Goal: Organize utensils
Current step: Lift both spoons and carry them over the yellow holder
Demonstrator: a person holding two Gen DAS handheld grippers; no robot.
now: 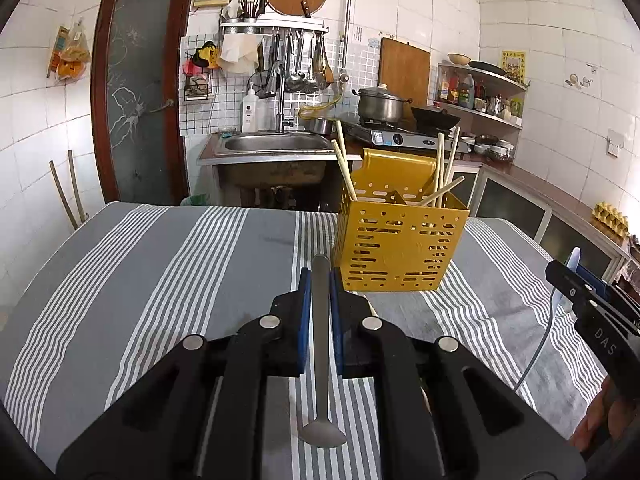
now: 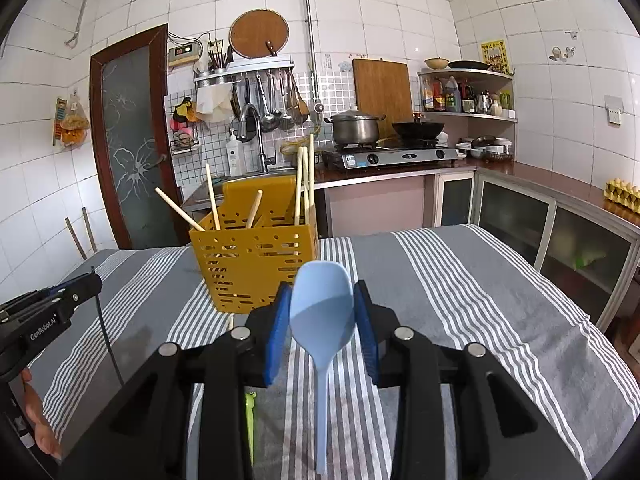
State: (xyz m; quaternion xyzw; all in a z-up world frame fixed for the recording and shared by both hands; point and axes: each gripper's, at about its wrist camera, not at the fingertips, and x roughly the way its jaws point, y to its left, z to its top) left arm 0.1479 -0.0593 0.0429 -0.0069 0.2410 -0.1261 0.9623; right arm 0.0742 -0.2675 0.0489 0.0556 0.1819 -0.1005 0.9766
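My left gripper (image 1: 320,280) is shut on the handle of a steel spoon (image 1: 321,364), whose bowl hangs down toward the camera. The yellow perforated utensil caddy (image 1: 400,244) stands just beyond it, slightly right, with several wooden chopsticks (image 1: 343,168) leaning inside. My right gripper (image 2: 322,300) is shut on the bowl of a light blue plastic spoon (image 2: 322,312); its handle points down toward the camera. In the right wrist view the caddy (image 2: 252,264) stands ahead and to the left, chopsticks (image 2: 304,180) sticking up. Each gripper shows at the edge of the other's view: the right one (image 1: 576,280), the left one (image 2: 60,300).
The table wears a grey cloth with white stripes (image 1: 180,264). A green utensil (image 2: 250,420) lies on it under my right gripper. Behind the table are a sink (image 1: 276,144), a gas stove with a pot (image 2: 356,128) and wok, and a counter along the right wall.
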